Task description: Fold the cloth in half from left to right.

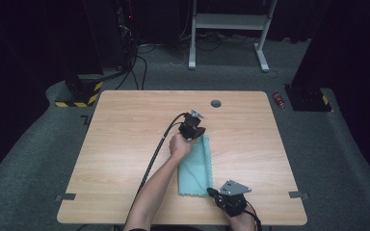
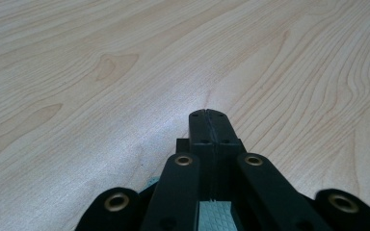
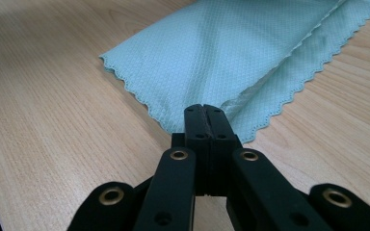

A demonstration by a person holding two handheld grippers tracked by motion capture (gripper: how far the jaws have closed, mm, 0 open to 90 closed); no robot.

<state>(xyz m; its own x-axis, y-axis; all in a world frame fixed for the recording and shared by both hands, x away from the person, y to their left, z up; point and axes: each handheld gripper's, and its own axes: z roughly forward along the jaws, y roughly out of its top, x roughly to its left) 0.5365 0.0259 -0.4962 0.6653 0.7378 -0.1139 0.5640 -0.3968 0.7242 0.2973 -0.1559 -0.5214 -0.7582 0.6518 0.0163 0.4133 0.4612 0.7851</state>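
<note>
A teal cloth [image 1: 195, 168] with scalloped edges lies folded into a long strip on the wooden table [image 1: 125, 144]. My left gripper [image 1: 196, 134] is at the strip's far end, jaws shut. In the left gripper view its tips [image 2: 207, 113] point over bare wood, and a bit of cloth [image 2: 215, 216] shows beneath the jaw arms. My right gripper [image 1: 211, 191] sits at the strip's near right corner, also shut. In the right gripper view its tips [image 3: 204, 108] overlap the near edge of the cloth [image 3: 221, 53]. Whether they pinch the fabric I cannot tell.
A round cable hole [image 1: 216, 103] sits near the table's far edge. Grey tape tabs [image 1: 66, 196] mark the front corners. On the carpet beyond stand a white desk frame [image 1: 229, 21], a yellow-and-black striped base [image 1: 79, 96] and a small red object [image 1: 279, 99].
</note>
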